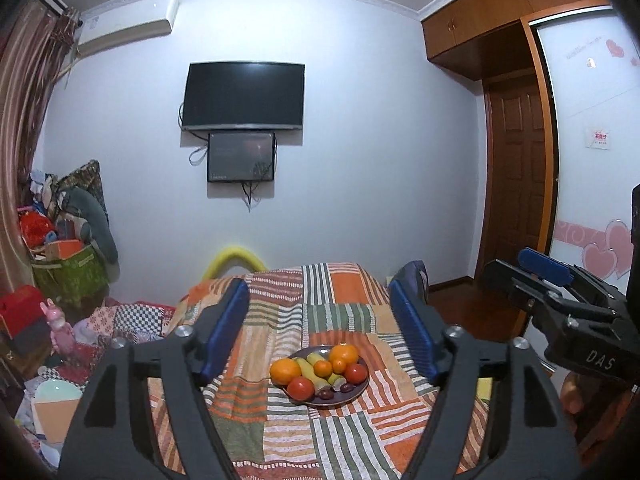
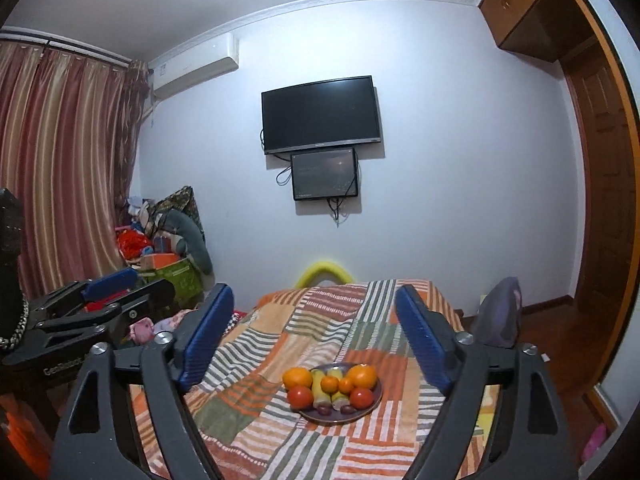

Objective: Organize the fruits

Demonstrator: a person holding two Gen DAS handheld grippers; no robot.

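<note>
A grey plate [image 1: 352, 398] of fruit sits on a table under a striped patchwork cloth [image 1: 280, 320]. It holds oranges [image 1: 285, 371], red tomatoes [image 1: 301, 388], small tangerines [image 1: 323, 368], pale corn pieces [image 1: 310, 372] and dark plums [image 1: 326, 394]. The plate also shows in the right wrist view [image 2: 374, 402]. My left gripper [image 1: 320, 332] is open and empty, held above and short of the plate. My right gripper [image 2: 316, 336] is open and empty, likewise short of the plate. Each gripper shows at the other view's edge.
A cluttered pile of bags and boxes [image 1: 60, 264] stands at the left by the curtain [image 2: 60, 168]. A TV [image 1: 244, 96] hangs on the far wall. A wooden door [image 1: 516, 184] and wardrobe are on the right. A grey bag [image 2: 500, 312] sits beside the table.
</note>
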